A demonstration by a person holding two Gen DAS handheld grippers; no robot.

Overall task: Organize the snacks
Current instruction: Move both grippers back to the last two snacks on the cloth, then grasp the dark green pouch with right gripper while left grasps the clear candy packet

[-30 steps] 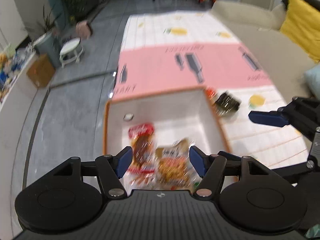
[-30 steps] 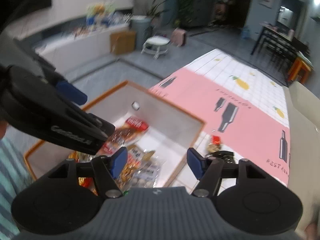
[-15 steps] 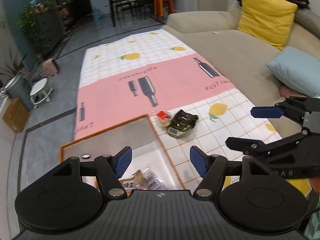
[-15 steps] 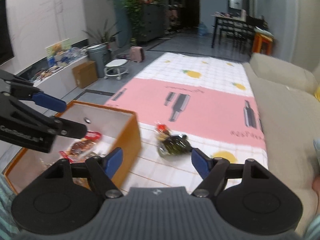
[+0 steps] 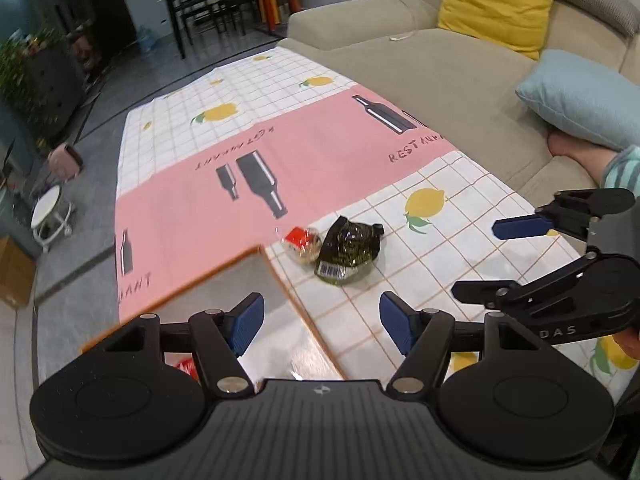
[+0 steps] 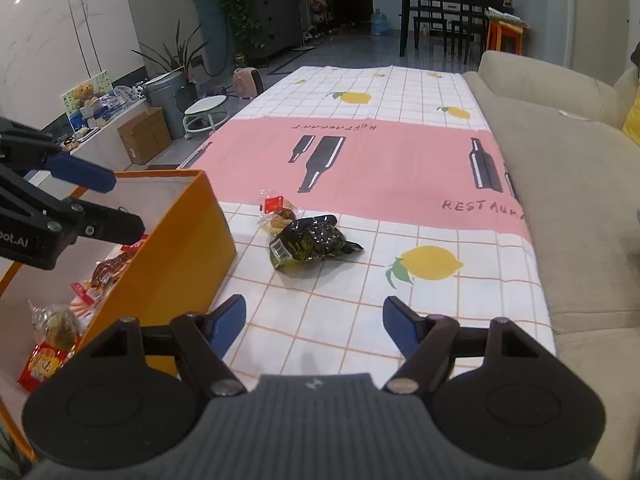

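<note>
The orange box (image 6: 172,256) sits at the left, its near end cut off by the frame and partly screened by the left claw (image 5: 322,322); inside it at least three snack packets (image 6: 52,336) can be counted, though overlaps make the number unsure. The left claw hovers over the box's right corner, fingers spread wide and empty. Just right of the box, on the lemon-and-bottle patterned cloth (image 6: 360,160) over the bench, lie two loose snacks touching each other: a small clear packet with a red label (image 6: 276,212) and a dark green packet (image 6: 310,242) (its print is too small to read). The right claw (image 6: 314,322) hangs level above the cloth, pointing at them, also wide and empty. A beige sofa (image 6: 576,184) runs along the right
</note>
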